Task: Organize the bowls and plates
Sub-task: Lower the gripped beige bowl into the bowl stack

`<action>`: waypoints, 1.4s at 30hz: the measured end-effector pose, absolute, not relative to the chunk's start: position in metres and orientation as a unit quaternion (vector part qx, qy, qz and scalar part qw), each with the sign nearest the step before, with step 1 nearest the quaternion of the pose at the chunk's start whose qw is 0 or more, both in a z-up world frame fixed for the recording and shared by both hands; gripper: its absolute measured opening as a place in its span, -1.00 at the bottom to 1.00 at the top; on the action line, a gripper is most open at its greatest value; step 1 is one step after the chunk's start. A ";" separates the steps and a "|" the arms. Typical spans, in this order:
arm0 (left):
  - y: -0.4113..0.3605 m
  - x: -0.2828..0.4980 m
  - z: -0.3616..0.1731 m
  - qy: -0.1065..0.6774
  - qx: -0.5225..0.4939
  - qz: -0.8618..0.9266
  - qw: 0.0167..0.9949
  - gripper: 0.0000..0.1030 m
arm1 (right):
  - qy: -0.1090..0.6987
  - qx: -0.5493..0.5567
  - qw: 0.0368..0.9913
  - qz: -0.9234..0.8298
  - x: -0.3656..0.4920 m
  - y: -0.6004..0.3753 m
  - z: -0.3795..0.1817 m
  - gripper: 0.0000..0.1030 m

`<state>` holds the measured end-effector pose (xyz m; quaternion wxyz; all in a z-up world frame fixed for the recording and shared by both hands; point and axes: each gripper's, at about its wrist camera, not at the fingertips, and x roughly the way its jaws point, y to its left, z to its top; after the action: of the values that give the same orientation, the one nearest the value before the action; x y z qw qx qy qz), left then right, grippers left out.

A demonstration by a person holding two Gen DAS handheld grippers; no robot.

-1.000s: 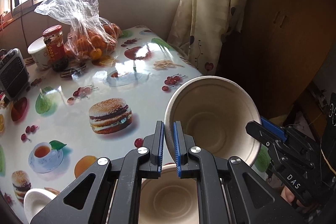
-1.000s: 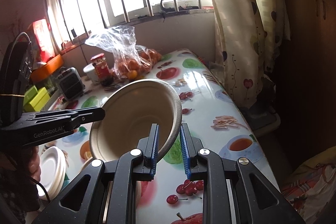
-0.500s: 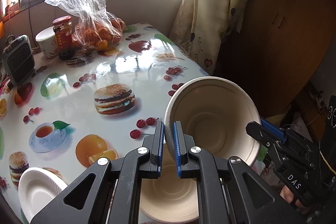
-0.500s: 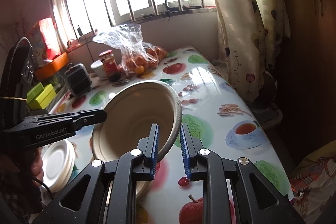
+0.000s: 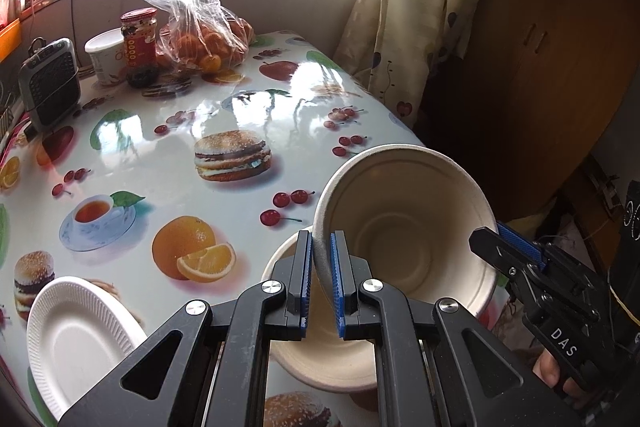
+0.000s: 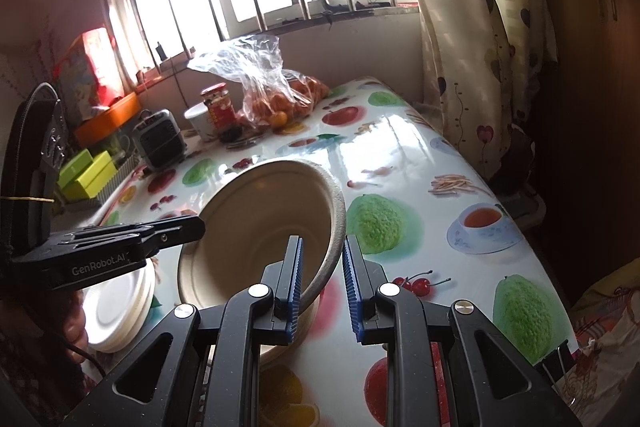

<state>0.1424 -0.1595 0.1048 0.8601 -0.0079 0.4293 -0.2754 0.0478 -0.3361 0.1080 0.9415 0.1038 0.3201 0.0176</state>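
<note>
**Nesting the held bowl**

Both hand-held grippers, left (image 5: pixel 320 283) and right (image 6: pixel 322 283), are clenched on opposite rims of the tilted beige paper bowl (image 5: pixel 404 227), hovering above a second beige bowl (image 5: pixel 320 359) on the fruit-print bench (image 5: pixel 180 147). Level it, centre it, then lower gently. Both point downward.

1. Left gripper (image 5: pixel 320 275) points downward, jaws clamped on the rim of the tilted bowl (image 5: pixel 404 219).
2. Right gripper (image 6: pixel 322 283) pinches the opposite rim, angled down.
3. A hand (image 5: pixel 554 373) shows under the right gripper's body, right of the bowl.
</note>
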 end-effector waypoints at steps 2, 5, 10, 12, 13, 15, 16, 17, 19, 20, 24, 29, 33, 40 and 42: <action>-0.156 0.141 0.103 0.430 -0.011 -0.272 0.861 -0.81 | 0.322 0.104 0.941 0.021 0.047 -0.333 0.106 -0.62; -0.152 0.138 0.101 0.431 -0.013 -0.268 0.862 -0.81 | 0.324 0.104 0.940 0.025 0.045 -0.330 0.103 -0.62; -0.148 0.132 0.097 0.433 -0.014 -0.262 0.863 -0.81 | 0.328 0.107 0.938 0.032 0.044 -0.325 0.099 -0.61; -0.146 0.131 0.095 0.434 -0.015 -0.259 0.863 -0.81 | 0.331 0.107 0.937 0.033 0.043 -0.324 0.096 -0.61; -0.145 0.130 0.094 0.435 -0.016 -0.258 0.862 -0.81 | 0.333 0.106 0.936 0.034 0.043 -0.323 0.095 -0.61; -0.142 0.131 0.091 0.440 -0.020 -0.256 0.860 -0.81 | 0.336 0.106 0.935 0.036 0.043 -0.321 0.093 -0.61; -0.141 0.132 0.089 0.443 -0.022 -0.254 0.859 -0.81 | 0.337 0.107 0.935 0.038 0.043 -0.321 0.092 -0.62; -0.140 0.131 0.088 0.445 -0.024 -0.253 0.859 -0.81 | 0.339 0.108 0.934 0.039 0.043 -0.320 0.090 -0.62; -0.138 0.130 0.087 0.444 -0.025 -0.251 0.860 -0.81 | 0.342 0.108 0.932 0.040 0.044 -0.319 0.088 -0.61; -0.137 0.131 0.087 0.445 -0.026 -0.249 0.860 -0.81 | 0.345 0.109 0.931 0.040 0.045 -0.318 0.087 -0.61; -0.133 0.132 0.084 0.450 -0.031 -0.244 0.859 -0.81 | 0.353 0.109 0.928 0.044 0.047 -0.315 0.080 -0.62; -0.131 0.133 0.078 0.456 -0.032 -0.238 0.857 -0.81 | 0.361 0.107 0.925 0.046 0.050 -0.312 0.075 -0.61; -0.130 0.135 0.075 0.461 -0.034 -0.237 0.854 -0.81 | 0.365 0.107 0.924 0.046 0.052 -0.311 0.071 -0.61; -0.130 0.137 0.071 0.466 -0.037 -0.236 0.852 -0.81 | 0.370 0.107 0.922 0.044 0.055 -0.311 0.068 -0.61; -0.130 0.137 0.070 0.468 -0.038 -0.237 0.851 -0.81 | 0.370 0.107 0.922 0.043 0.055 -0.311 0.067 -0.61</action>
<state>0.1371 -0.1297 0.0698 0.8508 -0.0376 0.4677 -0.2365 0.0555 -0.3107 0.0669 0.9221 0.1067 0.3696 0.0429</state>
